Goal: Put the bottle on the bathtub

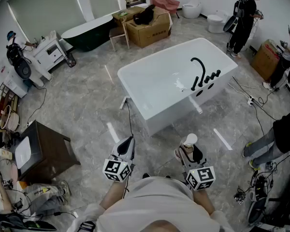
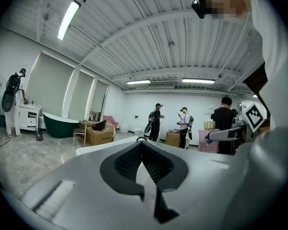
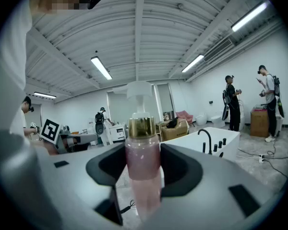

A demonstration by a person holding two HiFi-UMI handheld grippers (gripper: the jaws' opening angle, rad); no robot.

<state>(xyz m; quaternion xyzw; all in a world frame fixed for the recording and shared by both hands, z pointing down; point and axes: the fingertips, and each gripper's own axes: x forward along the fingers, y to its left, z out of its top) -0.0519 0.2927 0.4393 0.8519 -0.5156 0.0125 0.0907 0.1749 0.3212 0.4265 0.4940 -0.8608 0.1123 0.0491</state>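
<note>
The white bathtub [image 1: 154, 83] with a black faucet [image 1: 199, 72] on its right rim stands on the floor ahead of me. My right gripper [image 1: 188, 151] is shut on a pink pump bottle [image 1: 189, 140] with a gold collar and white pump head, held upright short of the tub's near corner. In the right gripper view the bottle [image 3: 143, 162] fills the middle between the jaws of the right gripper [image 3: 144, 171], with the tub [image 3: 209, 140] behind it on the right. My left gripper [image 1: 125, 149] is shut and holds nothing; in its own view the left gripper [image 2: 144, 152] points over the tub's rim [image 2: 98, 146].
A dark green tub [image 1: 87, 33], a wooden chair [image 1: 118, 30] and a cardboard box [image 1: 150, 28] stand beyond the white tub. A dark cabinet [image 1: 46, 151] is at my left. People [image 1: 244, 18] stand at the right, with cables [image 1: 253, 103] on the floor there.
</note>
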